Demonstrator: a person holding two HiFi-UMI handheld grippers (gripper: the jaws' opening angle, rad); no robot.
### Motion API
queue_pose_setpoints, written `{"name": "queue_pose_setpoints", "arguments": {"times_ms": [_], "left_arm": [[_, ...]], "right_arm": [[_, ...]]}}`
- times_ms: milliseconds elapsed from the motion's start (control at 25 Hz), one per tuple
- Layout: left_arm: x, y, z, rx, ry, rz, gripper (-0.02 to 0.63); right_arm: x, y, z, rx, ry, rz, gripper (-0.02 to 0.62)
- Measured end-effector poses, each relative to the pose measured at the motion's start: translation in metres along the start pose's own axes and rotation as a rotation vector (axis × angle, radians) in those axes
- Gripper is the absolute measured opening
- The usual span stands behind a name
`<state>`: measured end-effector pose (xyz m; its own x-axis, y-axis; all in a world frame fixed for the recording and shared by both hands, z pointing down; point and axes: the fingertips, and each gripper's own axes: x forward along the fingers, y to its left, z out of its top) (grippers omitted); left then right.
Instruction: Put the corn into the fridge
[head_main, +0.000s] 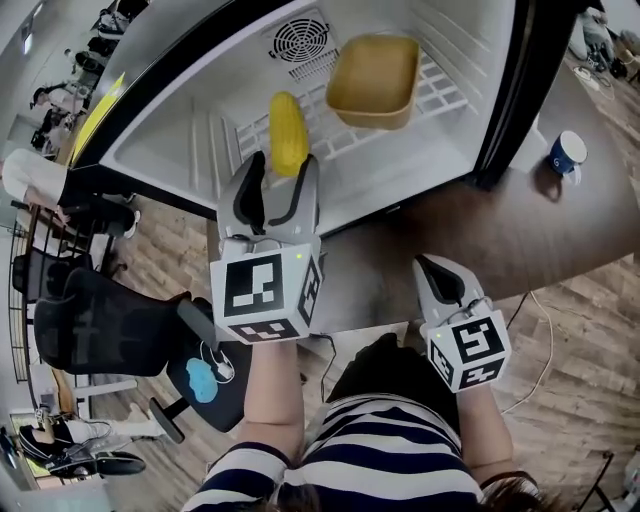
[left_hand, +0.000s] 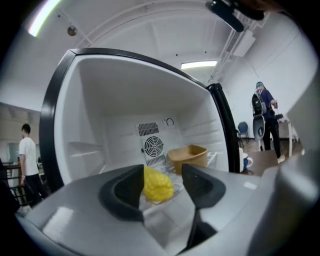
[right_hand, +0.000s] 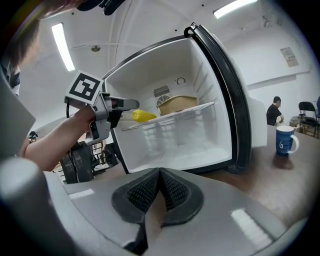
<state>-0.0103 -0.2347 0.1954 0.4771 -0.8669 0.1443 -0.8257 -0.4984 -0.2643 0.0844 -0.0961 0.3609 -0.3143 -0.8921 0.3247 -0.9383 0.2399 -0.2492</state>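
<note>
A yellow corn cob (head_main: 287, 130) lies on the white wire shelf (head_main: 440, 90) inside the open fridge (head_main: 170, 110). My left gripper (head_main: 282, 175) is open at the shelf's front edge, its jaws on either side of the cob's near end. In the left gripper view the corn (left_hand: 157, 185) rests on the shelf between the spread jaws of that gripper (left_hand: 162, 172), close to the left one. The right gripper view shows the corn (right_hand: 142, 116) just past the left gripper (right_hand: 122, 105). My right gripper (head_main: 432, 265) hangs back over the table, shut and empty (right_hand: 160, 175).
A tan basket (head_main: 373, 80) sits on the same shelf to the right of the corn. A blue mug (head_main: 567, 153) stands on the brown table (head_main: 450, 230) right of the fridge. A black office chair (head_main: 100, 320) is at the lower left.
</note>
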Motion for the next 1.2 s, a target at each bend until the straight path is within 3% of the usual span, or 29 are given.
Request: {"name": "queue_pose_setpoints", "arguments": {"times_ms": [280, 640, 1200], "left_arm": [[-0.034, 0.006, -0.002, -0.068, -0.053, 0.01, 0.0], [-0.067, 0.019, -0.027, -0.262, -0.032, -0.025, 0.0], [-0.107, 0.02, -0.09, -0.346, 0.083, 0.002, 0.0]], "right_arm": [[-0.008, 0.009, 0.014, -0.035, -0.02, -0.004, -0.006], [-0.018, 0.008, 0.025, -0.059, -0.036, -0.031, -0.006], [-0.023, 0.008, 0.029, -0.095, -0.034, -0.04, -0.006]]}}
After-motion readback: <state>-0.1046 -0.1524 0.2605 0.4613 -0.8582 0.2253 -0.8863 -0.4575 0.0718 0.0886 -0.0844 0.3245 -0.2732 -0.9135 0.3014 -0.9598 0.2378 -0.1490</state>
